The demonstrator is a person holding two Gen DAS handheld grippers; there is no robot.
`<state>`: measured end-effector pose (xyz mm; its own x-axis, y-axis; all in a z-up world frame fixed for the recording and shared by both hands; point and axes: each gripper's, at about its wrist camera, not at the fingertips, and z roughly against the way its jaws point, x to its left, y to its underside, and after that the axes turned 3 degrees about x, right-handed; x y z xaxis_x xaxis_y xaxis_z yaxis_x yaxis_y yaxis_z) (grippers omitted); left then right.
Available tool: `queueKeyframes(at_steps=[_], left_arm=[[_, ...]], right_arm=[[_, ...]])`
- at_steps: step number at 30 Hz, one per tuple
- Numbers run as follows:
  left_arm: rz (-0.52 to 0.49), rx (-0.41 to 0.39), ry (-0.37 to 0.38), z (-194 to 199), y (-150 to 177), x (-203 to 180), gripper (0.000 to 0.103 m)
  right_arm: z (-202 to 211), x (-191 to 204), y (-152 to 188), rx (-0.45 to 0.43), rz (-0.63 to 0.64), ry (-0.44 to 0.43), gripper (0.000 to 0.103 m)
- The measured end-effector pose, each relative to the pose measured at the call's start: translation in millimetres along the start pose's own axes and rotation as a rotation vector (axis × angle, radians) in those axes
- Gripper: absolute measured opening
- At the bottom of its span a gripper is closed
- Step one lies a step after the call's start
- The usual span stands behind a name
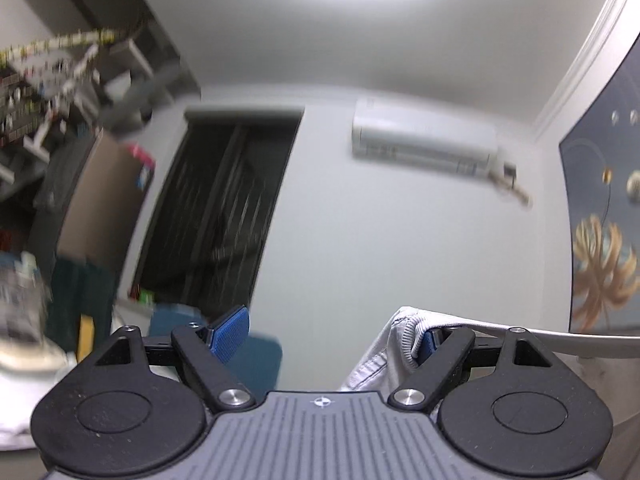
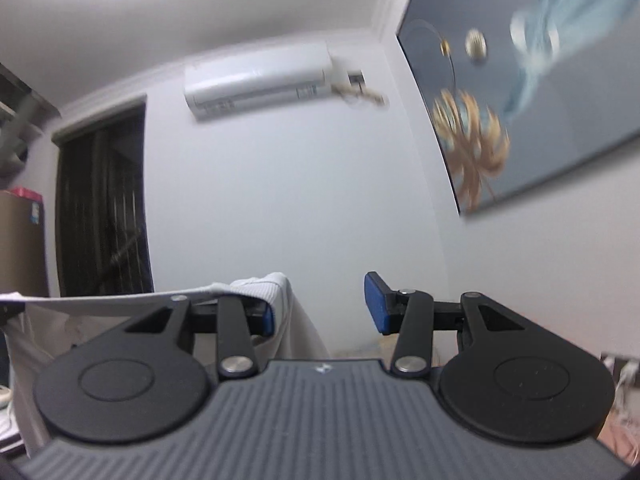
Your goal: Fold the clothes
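I am looking up at a pale room: a white wall with an air conditioner (image 1: 426,140) mounted high, a dark doorway (image 1: 218,208) to its left, and a large blue-grey picture (image 2: 532,92) with gold leaves on the adjoining wall. A bright ceiling light glares at the top of both views, and cluttered shelves (image 1: 48,92) blur past on the far left of the left wrist view.

My left gripper (image 1: 328,338) has its fingers wide apart. The white garment (image 1: 384,356) is draped over the inner finger, its ribbed edge wrapped around the blue pad, and a taut band of the cloth runs off toward the right edge of that view. The other blue pad (image 1: 230,334) is bare.

My right gripper (image 2: 320,310) also has its fingers spread. In its view the garment hangs over the finger nearer the left gripper, ribbed hem on top, with cloth stretching off to the left edge and falling below. The outer pad (image 2: 376,306) holds nothing. The garment is lifted in the air, strung between the two grippers.
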<state>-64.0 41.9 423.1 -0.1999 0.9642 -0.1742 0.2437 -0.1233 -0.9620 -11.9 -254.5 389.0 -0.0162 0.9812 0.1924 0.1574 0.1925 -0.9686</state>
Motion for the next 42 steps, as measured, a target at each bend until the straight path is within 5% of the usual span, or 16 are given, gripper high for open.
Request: queueKeyframes(at_steps=[3,8,16,21,26,29,34,38,42], left_arm=[[-0.025,-0.056,0.004,19,-39,-10,0.084],[-0.073,-0.008,0.035,24,-53,-28,0.084],[-0.133,0.169,0.052,-64,53,-56,0.087],[-0.167,0.246,0.028,-174,148,-51,0.087],[-0.182,0.281,-0.009,-286,232,-71,0.087],[-0.185,0.343,-0.002,-356,312,-78,0.09],[-0.201,0.577,0.03,-456,491,-76,0.09],[-0.274,0.814,0.054,-498,628,-65,0.09],[-0.345,1.017,0.095,-517,708,-56,0.09]], right_arm=[[21,5,-34,-0.05,0.024,0.002,0.053],[20,2,-42,-0.021,0.071,0.027,0.053],[-62,-7,51,0.166,0.119,0.079,0.054],[-157,-23,119,0.271,0.122,0.117,0.056],[-264,-29,185,0.285,0.151,0.168,0.061],[-335,-34,245,0.313,0.188,0.206,0.061],[-444,-70,387,0.503,0.162,0.208,0.061],[-485,-93,502,0.733,0.133,0.176,0.061],[-515,-110,597,0.971,0.075,0.115,0.062]])
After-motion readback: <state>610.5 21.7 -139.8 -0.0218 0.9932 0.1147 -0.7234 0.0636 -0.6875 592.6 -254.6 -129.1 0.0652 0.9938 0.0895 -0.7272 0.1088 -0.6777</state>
